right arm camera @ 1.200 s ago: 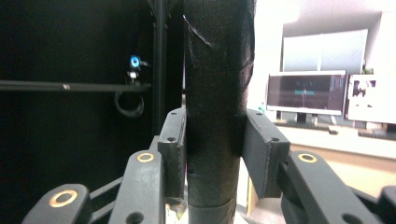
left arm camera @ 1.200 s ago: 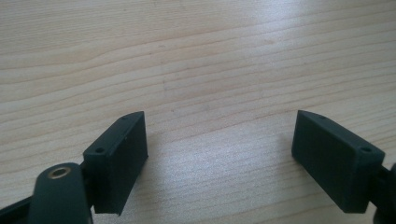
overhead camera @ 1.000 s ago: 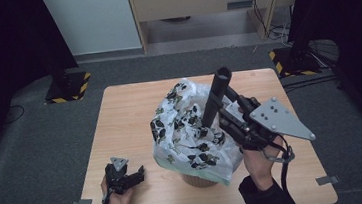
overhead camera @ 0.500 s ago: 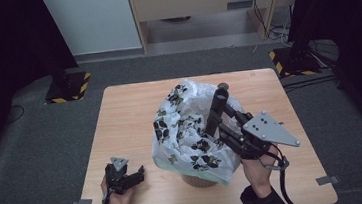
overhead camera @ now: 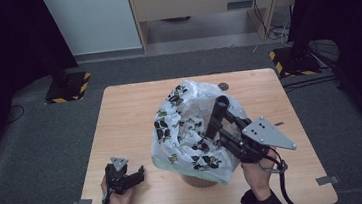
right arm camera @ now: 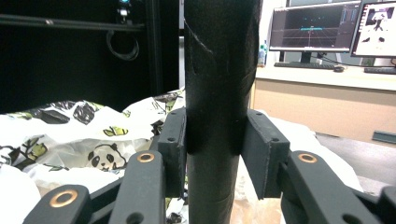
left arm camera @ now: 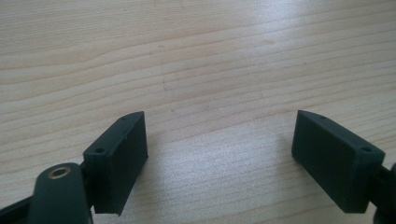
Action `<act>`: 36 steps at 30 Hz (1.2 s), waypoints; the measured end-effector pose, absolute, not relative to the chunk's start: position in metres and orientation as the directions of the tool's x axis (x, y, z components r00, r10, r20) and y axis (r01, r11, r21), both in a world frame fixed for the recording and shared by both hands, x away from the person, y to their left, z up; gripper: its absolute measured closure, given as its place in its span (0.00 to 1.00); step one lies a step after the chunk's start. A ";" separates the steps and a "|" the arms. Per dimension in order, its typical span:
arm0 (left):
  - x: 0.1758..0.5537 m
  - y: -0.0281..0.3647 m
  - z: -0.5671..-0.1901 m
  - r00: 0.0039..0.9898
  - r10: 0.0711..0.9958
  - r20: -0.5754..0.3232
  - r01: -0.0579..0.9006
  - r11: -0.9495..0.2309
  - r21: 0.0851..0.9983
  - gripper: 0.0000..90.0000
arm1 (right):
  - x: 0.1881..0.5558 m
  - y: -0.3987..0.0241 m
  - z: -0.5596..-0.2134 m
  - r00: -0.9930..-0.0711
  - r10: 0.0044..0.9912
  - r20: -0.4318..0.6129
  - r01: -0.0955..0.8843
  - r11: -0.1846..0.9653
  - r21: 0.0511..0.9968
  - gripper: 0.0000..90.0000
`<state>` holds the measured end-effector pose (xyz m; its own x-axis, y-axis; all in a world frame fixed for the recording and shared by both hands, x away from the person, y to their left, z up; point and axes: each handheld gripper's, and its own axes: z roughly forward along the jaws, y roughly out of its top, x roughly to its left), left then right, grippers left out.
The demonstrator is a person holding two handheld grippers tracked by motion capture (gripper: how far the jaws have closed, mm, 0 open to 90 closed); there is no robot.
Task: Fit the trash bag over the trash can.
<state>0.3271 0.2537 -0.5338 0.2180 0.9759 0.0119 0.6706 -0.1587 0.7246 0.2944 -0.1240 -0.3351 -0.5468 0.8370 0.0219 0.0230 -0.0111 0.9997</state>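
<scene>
Your right gripper [overhead camera: 219,121] has sunk with the black tube [overhead camera: 217,112], its top end tipping from 12 toward 11 o'clock, lower over the panda-print bag [overhead camera: 181,127].

A black tube [right arm camera: 219,93] runs out of the right gripper view at top and bottom, so neither of its ends shows there; from the high view, its lower part is masked by the right gripper [overhead camera: 223,123] clamped around it. A panda-print plastic bag [overhead camera: 181,127] drapes over a brown container [overhead camera: 199,180], leaving just a sliver of the base exposed, and what lies inside the bag cannot be made out. The person's forearms are cut off at the bottom edge of the high view. Writing on the monitors [right arm camera: 310,28] is too small to read.
</scene>
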 end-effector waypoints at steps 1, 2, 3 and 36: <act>0.327 0.254 -0.534 0.218 0.976 0.012 0.671 -0.159 0.725 0.20 | 0.294 -0.124 -0.335 -0.548 0.836 0.023 0.022 -0.013 1.000 0.69; 0.327 0.254 -0.534 0.218 0.976 0.012 0.671 -0.159 0.725 0.20 | 0.294 -0.124 -0.335 -0.547 0.837 0.022 0.021 -0.013 1.000 0.69; 0.327 0.254 -0.534 0.218 0.976 0.012 0.671 -0.159 0.725 0.20 | 0.294 -0.124 -0.335 -0.547 0.837 0.023 0.021 -0.013 1.000 0.69; 0.327 0.254 -0.534 0.219 0.976 0.012 0.671 -0.159 0.724 0.20 | 0.246 -0.094 -0.263 -0.643 0.765 -0.021 -0.143 -0.093 0.985 0.69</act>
<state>0.3270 0.2537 -0.5337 0.2187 0.9757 0.0122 0.6707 -0.1594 0.7244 0.2456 -0.0937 -0.2633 -0.6435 0.7652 -0.0206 -0.1428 -0.0935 0.9853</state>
